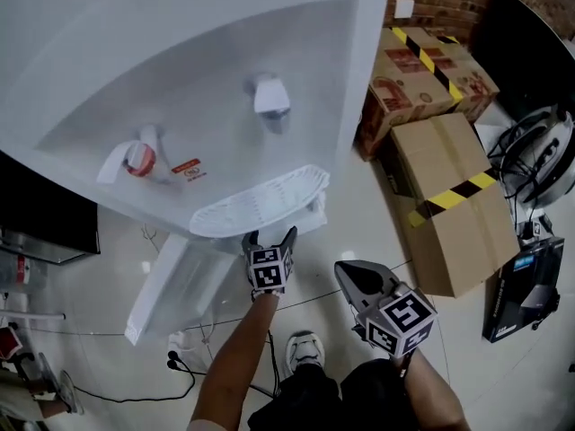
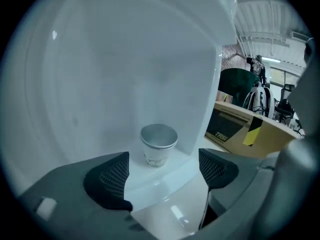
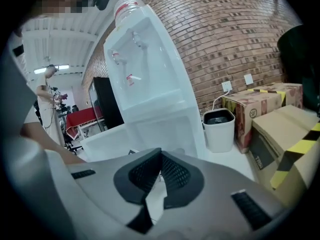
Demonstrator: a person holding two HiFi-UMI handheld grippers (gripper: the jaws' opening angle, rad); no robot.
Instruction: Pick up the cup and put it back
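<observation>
Cup [image 2: 159, 145] stands upright, mouth up, on the white ledge [image 2: 165, 176] at the bottom of the recess in the water dispenser [image 2: 125, 74], close to the recess's right-hand wall. It is a pale paper cup with a grey inside and some small print low on its side that I cannot read. My left tool [image 2: 165, 169] has its jaws spread wide. In the left gripper view the cup shows in the gap between them, but farther in than the dark ribbed pads [image 2: 116, 173], and neither pad touches it, so that tool holds nothing. From the head view, the left tool [image 1: 269, 235] points at the front edge of the dispenser's grilled drip tray [image 1: 260, 203], its tips just beside it, with my forearm [image 1: 238, 357] running back toward the bottom of the frame. Two taps sit higher in the recess, one with a red tab [image 1: 137, 158] and one plain white [image 1: 270, 97]. My right tool [image 1: 344, 270] hangs lower right of the left one, well apart from the dispenser. Its jaws are brought together, pad against pad, with nothing gripped. Beyond the right tool [image 3: 160, 171] I see the dispenser [image 3: 150, 84] against a brick wall [image 3: 225, 39], a white bin [image 3: 219, 129] beside it, and cardboard boxes [image 1: 449, 205] with yellow-and-black tape on the floor [image 1: 359, 187].
</observation>
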